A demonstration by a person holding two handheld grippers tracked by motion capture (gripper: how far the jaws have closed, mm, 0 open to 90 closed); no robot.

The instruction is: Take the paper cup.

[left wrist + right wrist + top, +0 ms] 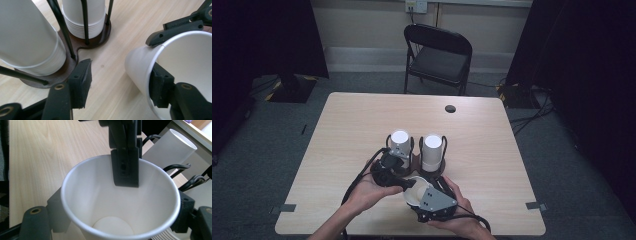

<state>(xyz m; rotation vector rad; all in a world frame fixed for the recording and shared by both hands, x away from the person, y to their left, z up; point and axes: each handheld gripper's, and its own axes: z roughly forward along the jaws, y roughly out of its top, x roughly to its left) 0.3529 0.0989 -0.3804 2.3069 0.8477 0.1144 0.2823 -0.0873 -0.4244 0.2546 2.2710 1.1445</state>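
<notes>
A single white paper cup (411, 192) lies tilted between my grippers near the table's front edge. My right gripper (419, 199) is shut on the cup (100, 202), one jaw on each side of its wall. My left gripper (404, 184) is open; one of its fingers (125, 167) reaches inside the cup's rim, and the other finger (80, 82) hangs free over the table. The cup (140, 65) points its mouth toward the left gripper (120, 85). Just beyond stand two upside-down stacks of white cups (399, 142) (432, 150) in a black wire holder (97, 41).
The wooden table (362, 125) has a round cable hole (450, 108) near its far edge. A black folding chair (439, 55) stands behind the table. Dark curtains hang on both sides, and cables lie on the floor at the right.
</notes>
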